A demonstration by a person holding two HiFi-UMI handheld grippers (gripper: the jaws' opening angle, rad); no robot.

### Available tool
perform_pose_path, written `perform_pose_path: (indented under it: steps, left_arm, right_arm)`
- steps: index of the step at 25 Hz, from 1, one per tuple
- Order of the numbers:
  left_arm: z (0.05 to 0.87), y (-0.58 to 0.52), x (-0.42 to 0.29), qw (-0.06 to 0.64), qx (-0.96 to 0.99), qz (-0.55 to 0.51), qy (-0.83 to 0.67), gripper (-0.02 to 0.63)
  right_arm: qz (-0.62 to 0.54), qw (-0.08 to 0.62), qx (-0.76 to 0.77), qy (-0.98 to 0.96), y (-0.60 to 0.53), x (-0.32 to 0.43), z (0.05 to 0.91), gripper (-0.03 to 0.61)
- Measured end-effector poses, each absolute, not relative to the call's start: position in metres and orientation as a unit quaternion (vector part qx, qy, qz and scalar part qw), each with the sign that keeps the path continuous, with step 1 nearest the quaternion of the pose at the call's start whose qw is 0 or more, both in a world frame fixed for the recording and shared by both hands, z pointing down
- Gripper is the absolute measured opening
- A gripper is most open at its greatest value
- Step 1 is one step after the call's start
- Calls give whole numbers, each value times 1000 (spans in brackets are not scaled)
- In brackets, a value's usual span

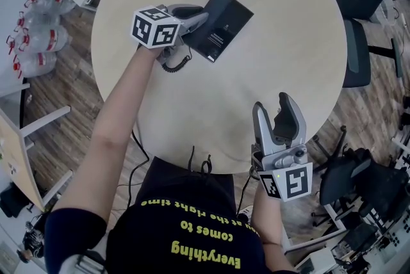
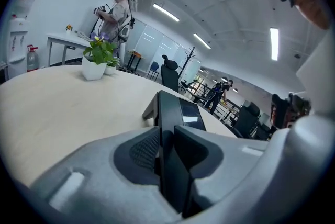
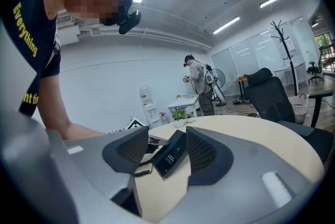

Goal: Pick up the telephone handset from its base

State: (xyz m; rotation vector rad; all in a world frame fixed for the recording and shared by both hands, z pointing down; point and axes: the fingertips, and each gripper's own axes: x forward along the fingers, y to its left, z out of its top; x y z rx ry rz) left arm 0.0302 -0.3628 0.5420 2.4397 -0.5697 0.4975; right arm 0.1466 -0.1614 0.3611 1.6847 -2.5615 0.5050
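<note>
A black telephone base [image 1: 224,22] lies on the round table [image 1: 269,48]. Its coiled cord [image 1: 174,63] curls beside the base's left corner. My left gripper [image 1: 200,16] reaches that corner. In the left gripper view its pads [image 2: 142,148] press from both sides on a black edge-on slab, the handset [image 2: 168,129]. The handset runs forward along the base [image 2: 191,115], and I cannot tell whether it is lifted off. My right gripper [image 1: 272,106] hovers open near the table's front edge with nothing between its fingers, pointing toward the base [image 3: 170,156].
A potted plant [image 2: 95,63] stands on the table's far side. Office chairs [image 1: 359,16] ring the right of the table. Water bottles [image 1: 35,42] sit on the floor at left. Cables [image 1: 198,164] hang over the front edge. A person [image 2: 118,13] stands in the background.
</note>
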Motion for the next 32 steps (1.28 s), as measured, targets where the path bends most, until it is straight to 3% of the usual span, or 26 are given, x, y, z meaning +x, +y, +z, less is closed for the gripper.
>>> perform_pose_path:
  steps: [5, 7, 9, 12, 15, 32]
  left_arm:
    - [544, -361, 34, 305, 912, 181, -207, 95]
    - [547, -353, 43, 316, 911, 193, -182, 252]
    - [552, -347, 50, 299, 912, 219, -175, 264]
    - [554, -349, 50, 272, 912, 236, -194, 250]
    - [549, -351, 45, 272, 913, 227, -204, 185]
    - [527, -347, 39, 309, 908, 214, -184, 129]
  right_arm:
    - [164, 18, 539, -826, -159, 148, 363, 221]
    - [163, 17, 538, -827, -159, 148, 361, 221]
    - [162, 16, 538, -827, -159, 148, 359, 221]
    - [161, 16, 539, -827, -157, 151, 360, 221]
    - [162, 18, 539, -827, -155, 153, 360, 221]
    - [159, 12, 538, -828, -156, 156, 357, 219]
